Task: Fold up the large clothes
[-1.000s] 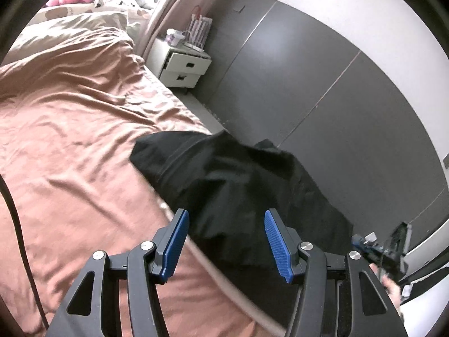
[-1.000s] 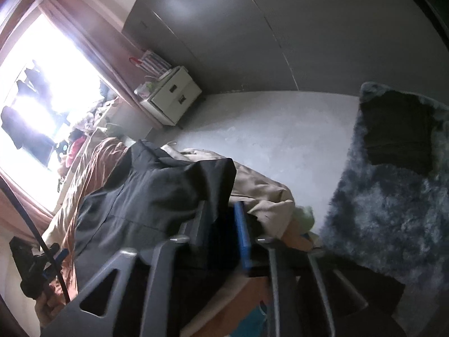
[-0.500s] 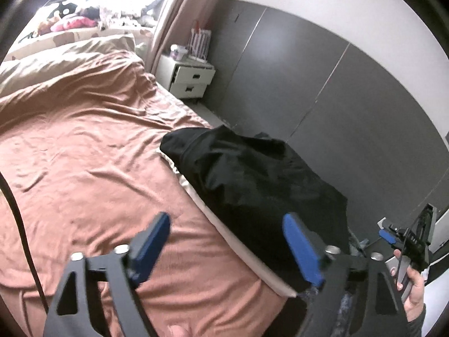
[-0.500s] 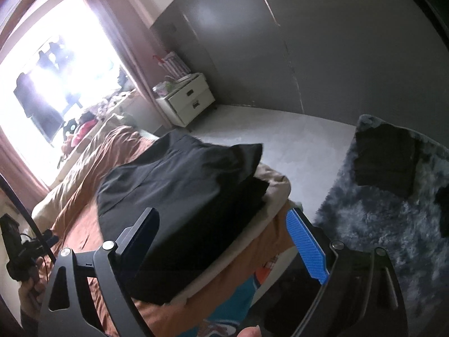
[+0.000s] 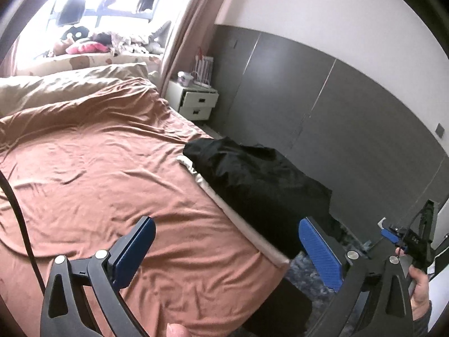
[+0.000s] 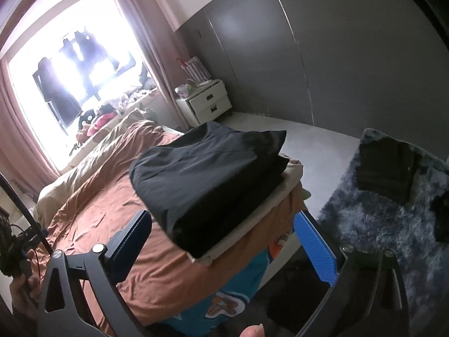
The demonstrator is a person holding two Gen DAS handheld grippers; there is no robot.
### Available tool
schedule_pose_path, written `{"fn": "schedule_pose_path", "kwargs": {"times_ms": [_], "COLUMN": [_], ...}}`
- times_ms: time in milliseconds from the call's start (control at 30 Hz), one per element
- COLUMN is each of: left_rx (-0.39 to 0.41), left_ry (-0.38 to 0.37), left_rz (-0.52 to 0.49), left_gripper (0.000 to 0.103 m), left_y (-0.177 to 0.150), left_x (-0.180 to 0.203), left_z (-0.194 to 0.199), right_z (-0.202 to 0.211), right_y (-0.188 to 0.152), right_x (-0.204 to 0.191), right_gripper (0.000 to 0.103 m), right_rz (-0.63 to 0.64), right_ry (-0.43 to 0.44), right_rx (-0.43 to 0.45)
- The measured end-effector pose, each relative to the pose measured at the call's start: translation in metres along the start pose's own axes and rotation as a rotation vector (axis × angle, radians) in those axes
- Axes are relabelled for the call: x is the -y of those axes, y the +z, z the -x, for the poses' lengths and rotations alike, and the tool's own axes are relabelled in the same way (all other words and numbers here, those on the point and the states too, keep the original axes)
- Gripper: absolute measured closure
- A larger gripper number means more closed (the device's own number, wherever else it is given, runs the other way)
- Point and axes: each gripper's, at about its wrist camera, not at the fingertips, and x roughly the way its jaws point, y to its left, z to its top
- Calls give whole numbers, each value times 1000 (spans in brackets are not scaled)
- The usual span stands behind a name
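Note:
A folded black garment (image 5: 261,179) lies at the right corner of the bed, near the foot. It also shows in the right wrist view (image 6: 207,179) as a thick folded stack on a cream sheet edge. My left gripper (image 5: 227,250) is open and empty, held back above the brown bedsheet (image 5: 92,174), short of the garment. My right gripper (image 6: 224,241) is open and empty, held back from the bed corner below the garment. The right gripper also shows at the far right of the left wrist view (image 5: 407,238).
A white nightstand (image 5: 193,101) stands by the grey wardrobe wall (image 5: 322,106). A shaggy grey-blue rug (image 6: 378,219) on the floor carries other dark folded clothes (image 6: 387,171). Pillows and toys lie by the window (image 6: 81,84).
My right gripper was shut on the black garment, then opened and let it go. Both grippers opened wider and drew back from the garment, which now lies folded on the bed corner.

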Motion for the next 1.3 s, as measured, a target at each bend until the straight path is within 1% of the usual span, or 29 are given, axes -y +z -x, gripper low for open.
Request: {"fn": "schedule_pose_path", "kwargs": {"times_ms": [500,667,833,933,1000,1033,1167,1300], "left_rx": [107,147,186,204,225,232,261,286], "left_ry": [29,64,119,149,183,197,260,291], "left_rz": [-38,-30,-10,19,24,26,27,26], "left_gripper": [0,1,0,0,0,0,0,0], "left_y": [-70,-95,-123,-140,-151,-156,-178,-196], "left_x": [-3,-8,-14,-21,-22,-22,-23,-20], "left_z": [118,155,194,217,232,237,261,278], "right_z": [66,77,82,82,82,83,89,94], "right_y": [-71,-93,-115,-129,-136,-141,-154,-169], "right_x": [-46,-52,-60,-69,-75,-79,-93,-105], "right_gripper": [1,1,1,1,1,1,1,1], "right_rz": [114,134,135,161,182,193,213,235], "right_ry": [6,12,-9,22,21,40,69,90], "right_rx": [67,81,87,83,86,70,87,98]}}
